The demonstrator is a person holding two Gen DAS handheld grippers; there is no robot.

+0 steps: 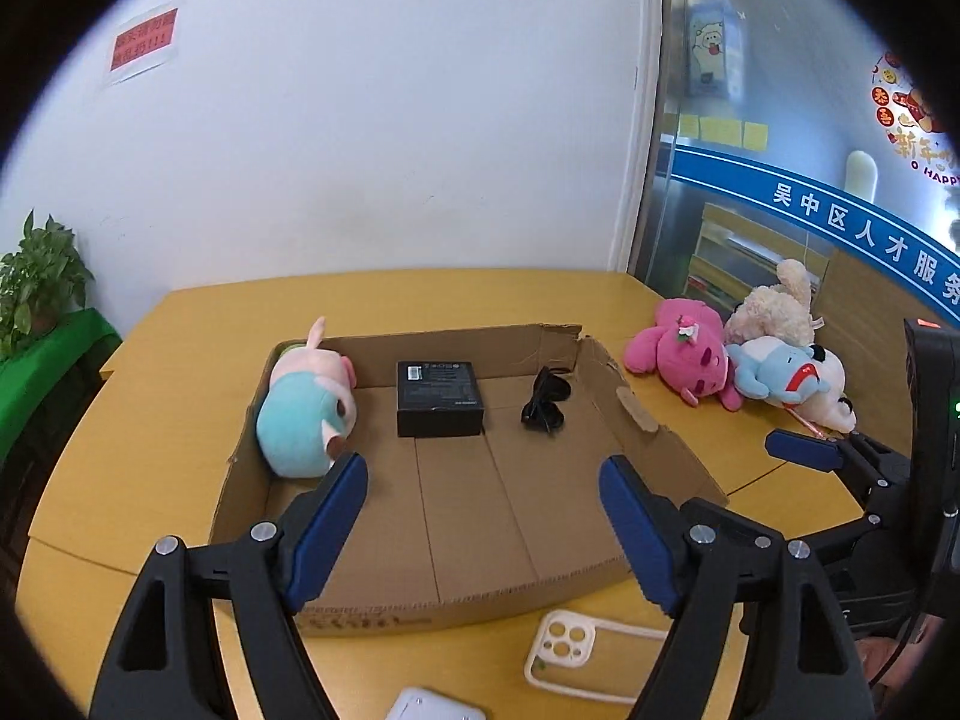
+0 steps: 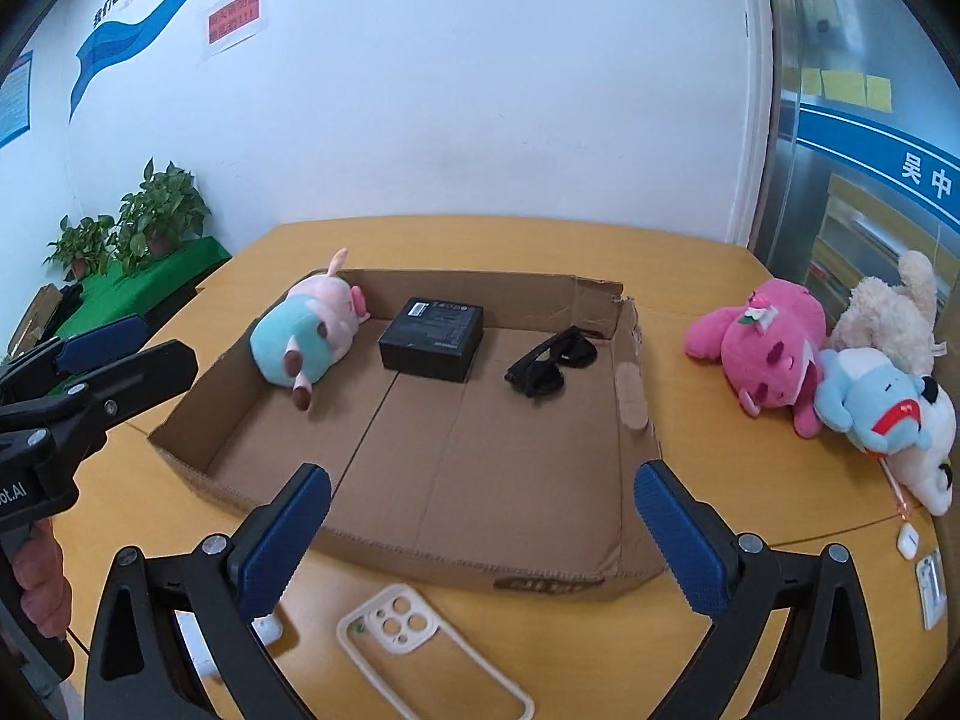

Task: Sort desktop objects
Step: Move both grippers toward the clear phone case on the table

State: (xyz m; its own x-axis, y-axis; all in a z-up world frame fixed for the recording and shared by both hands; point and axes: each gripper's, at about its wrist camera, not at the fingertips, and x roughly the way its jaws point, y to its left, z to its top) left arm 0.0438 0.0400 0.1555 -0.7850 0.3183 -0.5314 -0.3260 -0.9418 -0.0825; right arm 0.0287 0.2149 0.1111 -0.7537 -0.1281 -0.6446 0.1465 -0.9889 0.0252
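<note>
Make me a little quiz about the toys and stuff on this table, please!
1. True or false: the sunglasses lie inside the cardboard tray.
2. How many plush toys are piled on the table outside the tray? A) one B) two C) four
3. Fill in: the phone case lies on the table in front of the tray, between the fingers of the right ____.

Key
1. True; they sit beside the black box, with the pig plush at the tray's left end.
2. C: a pink plush, a cream plush, a blue plush and a white plush.
3. tool; both it and the left tool are open.
</note>
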